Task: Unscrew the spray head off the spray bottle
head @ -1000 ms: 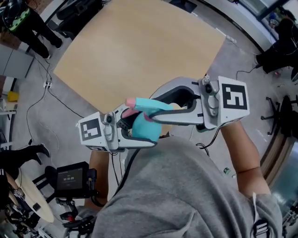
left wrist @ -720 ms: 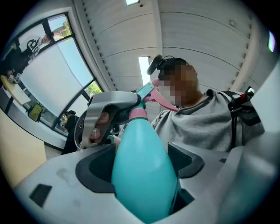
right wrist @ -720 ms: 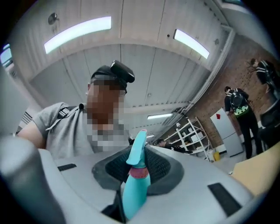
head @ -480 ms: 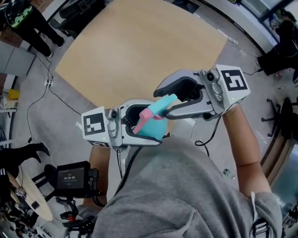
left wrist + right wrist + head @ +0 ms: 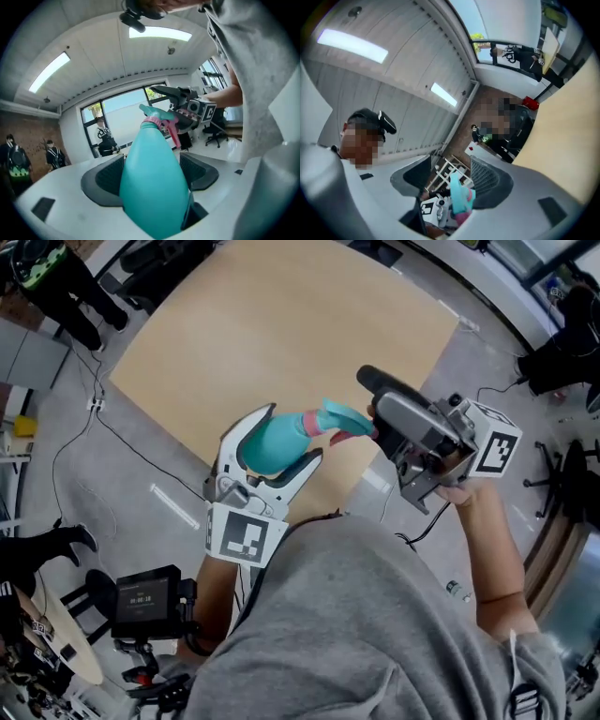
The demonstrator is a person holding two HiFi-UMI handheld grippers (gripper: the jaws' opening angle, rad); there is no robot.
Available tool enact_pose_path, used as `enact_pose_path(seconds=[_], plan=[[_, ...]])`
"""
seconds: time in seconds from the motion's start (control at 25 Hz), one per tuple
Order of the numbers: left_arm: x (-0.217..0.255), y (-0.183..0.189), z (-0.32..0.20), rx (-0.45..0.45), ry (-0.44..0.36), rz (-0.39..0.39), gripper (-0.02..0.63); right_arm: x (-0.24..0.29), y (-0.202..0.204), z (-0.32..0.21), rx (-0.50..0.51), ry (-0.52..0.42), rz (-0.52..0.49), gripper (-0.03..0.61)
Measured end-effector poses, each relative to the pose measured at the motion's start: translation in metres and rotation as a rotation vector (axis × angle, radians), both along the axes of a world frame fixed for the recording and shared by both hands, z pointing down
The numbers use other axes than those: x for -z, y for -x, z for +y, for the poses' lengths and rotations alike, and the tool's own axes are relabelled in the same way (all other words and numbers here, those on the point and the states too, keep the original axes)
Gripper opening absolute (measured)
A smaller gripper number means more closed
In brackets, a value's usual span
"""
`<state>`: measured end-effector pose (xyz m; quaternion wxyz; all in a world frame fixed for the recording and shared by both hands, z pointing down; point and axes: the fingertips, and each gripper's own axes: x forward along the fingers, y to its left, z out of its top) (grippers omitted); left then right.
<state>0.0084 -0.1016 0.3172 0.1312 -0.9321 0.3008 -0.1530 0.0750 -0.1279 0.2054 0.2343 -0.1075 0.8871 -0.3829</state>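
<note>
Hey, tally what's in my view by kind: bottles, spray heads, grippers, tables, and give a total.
spray bottle: 1, teal, clamped in the left gripper
spray head: 1, on the bottle
grippers: 2; right gripper jaws opening around the spray head
table: 1
total: 5

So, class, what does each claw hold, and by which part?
Left claw: the spray bottle, by its body. Right claw: nothing; its jaws are opening, with the spray head between them.

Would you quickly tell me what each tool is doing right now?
Left tool: closed on the spray bottle.
Right tool: opening, spray head between its jaws.
</note>
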Motion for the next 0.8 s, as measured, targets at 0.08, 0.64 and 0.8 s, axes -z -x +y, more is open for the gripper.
enact_pose_path(seconds=[0.08, 0.64, 0.8], plan=[[-0.002, -0.005, 0.005, -0.006, -0.013, 0.018, 0.365, -0.017, 0.020, 0.015, 0.082, -0.040, 0.188, 0.243], [-0.034, -0.012, 0.013, -0.119, 0.025, 0.124, 0.365, -0.069, 0.056, 0.046, 0.223, -0.337, 0.770, 0.141], [-0.089, -0.007, -0.023, -0.090, 0.048, 0.212, 0.365, -0.098, 0.043, 0.009, 0.181, -0.261, 0.788, 0.141]])
